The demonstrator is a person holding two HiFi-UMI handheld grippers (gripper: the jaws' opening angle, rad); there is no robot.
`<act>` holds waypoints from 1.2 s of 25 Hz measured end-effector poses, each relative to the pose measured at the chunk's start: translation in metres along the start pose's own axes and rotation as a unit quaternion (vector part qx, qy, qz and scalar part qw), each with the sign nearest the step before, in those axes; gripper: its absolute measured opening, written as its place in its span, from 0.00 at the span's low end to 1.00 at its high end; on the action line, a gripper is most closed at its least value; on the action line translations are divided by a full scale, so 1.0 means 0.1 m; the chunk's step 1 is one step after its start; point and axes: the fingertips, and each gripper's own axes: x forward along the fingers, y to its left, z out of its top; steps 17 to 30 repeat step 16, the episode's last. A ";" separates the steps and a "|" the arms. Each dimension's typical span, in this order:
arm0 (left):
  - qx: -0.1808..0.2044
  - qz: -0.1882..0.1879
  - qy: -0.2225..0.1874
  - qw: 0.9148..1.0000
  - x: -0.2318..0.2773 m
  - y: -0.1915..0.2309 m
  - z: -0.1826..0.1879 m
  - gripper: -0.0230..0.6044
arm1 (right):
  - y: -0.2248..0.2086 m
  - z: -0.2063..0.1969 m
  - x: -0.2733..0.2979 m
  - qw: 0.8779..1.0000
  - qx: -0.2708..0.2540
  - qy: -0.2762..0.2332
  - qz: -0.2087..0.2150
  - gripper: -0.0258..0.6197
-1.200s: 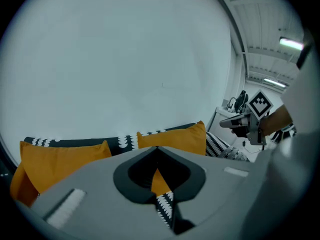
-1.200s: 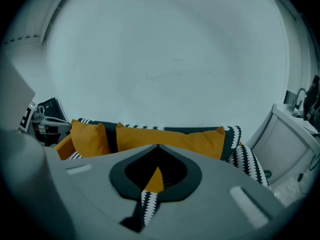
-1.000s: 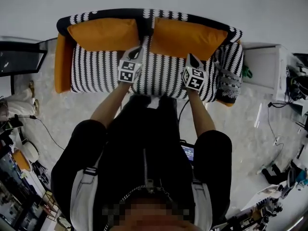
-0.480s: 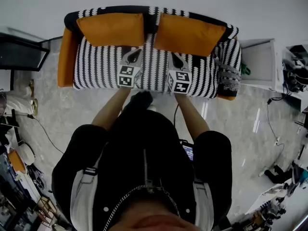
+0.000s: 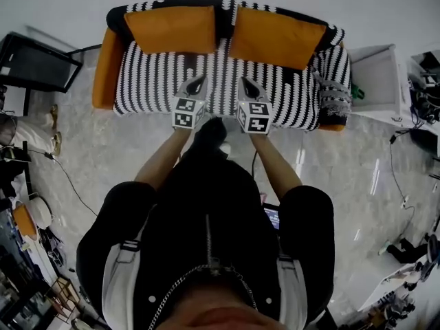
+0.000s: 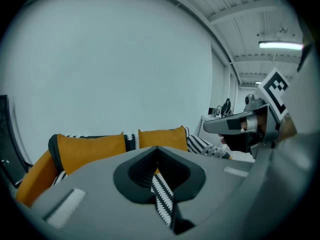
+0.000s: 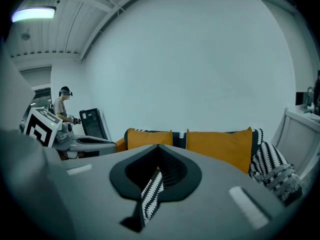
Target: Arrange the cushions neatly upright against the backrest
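Two orange cushions stand upright, side by side, against the backrest of the black-and-white striped sofa (image 5: pixel 220 81): the left cushion (image 5: pixel 168 29) (image 6: pixel 90 151) (image 7: pixel 149 138) and the right cushion (image 5: pixel 278 38) (image 6: pixel 162 138) (image 7: pixel 220 145). My left gripper (image 5: pixel 200 81) (image 6: pixel 157 148) and right gripper (image 5: pixel 245 83) (image 7: pixel 159 147) hover close together over the seat's front edge. They point at the cushions, clear of them. Both are shut with nothing between the jaws.
A striped and grey pillow (image 5: pixel 335 105) (image 7: pixel 275 171) lies at the sofa's right end, beside a white cabinet (image 5: pixel 375 81). A black screen (image 5: pixel 34 64) stands left of the orange armrest (image 5: pixel 106 67). Cables run over the marble floor. Another person (image 7: pixel 64 104) stands far off.
Both grippers have drawn back from the cushions to the seat's front edge and moved closer together. They stayed shut. The cushions have not moved.
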 end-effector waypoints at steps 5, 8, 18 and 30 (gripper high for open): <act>0.000 0.003 -0.005 1.000 -0.23 -0.12 -0.04 0.05 | 0.10 -0.01 -0.24 1.000 -0.005 -0.008 -0.002 0.04; 0.000 -0.003 -0.004 1.000 -0.28 -0.16 -0.08 0.05 | 0.14 -0.04 -0.30 1.000 -0.003 -0.010 -0.006 0.04; 0.003 -0.016 0.014 1.000 -0.31 -0.30 -0.20 0.05 | 0.04 -0.10 -0.45 1.000 0.007 -0.008 -0.017 0.04; 0.003 -0.016 0.014 1.000 -0.31 -0.30 -0.20 0.05 | 0.04 -0.10 -0.45 1.000 0.007 -0.008 -0.017 0.04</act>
